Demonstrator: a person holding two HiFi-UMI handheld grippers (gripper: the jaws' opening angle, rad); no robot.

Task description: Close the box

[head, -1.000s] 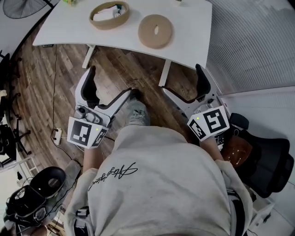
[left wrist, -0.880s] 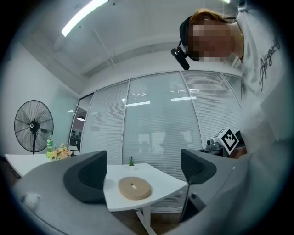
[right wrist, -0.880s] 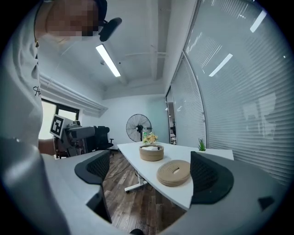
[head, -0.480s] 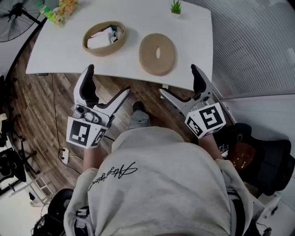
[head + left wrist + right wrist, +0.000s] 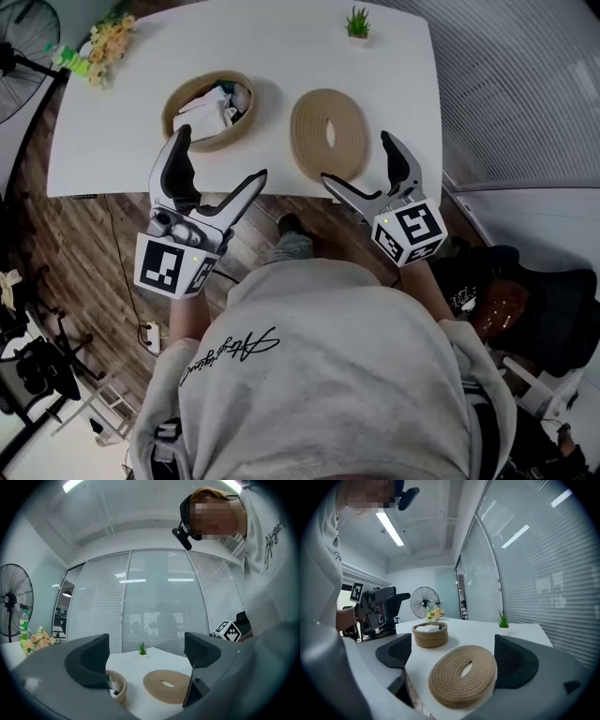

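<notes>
A round woven rope box (image 5: 209, 111) stands uncovered on the white table (image 5: 272, 56), with white items inside. Its flat round rope lid (image 5: 329, 134) lies to the right of it, near the table's front edge. My left gripper (image 5: 221, 157) is open at the front edge, just below the box (image 5: 117, 687). My right gripper (image 5: 357, 161) is open too, its jaws either side of the lid's near rim (image 5: 463, 674). Neither gripper holds anything. In the right gripper view the box (image 5: 430, 635) sits behind the lid.
A small potted plant (image 5: 357, 22) stands at the table's far edge and a bunch of flowers (image 5: 98, 44) at its left corner. A floor fan (image 5: 423, 603) stands beyond the table. A black chair (image 5: 539, 309) is at my right, on wooden floor.
Both grippers have moved forward from over the floor to the table's front edge. The right one now reaches the lid; the left one is close to the box.
</notes>
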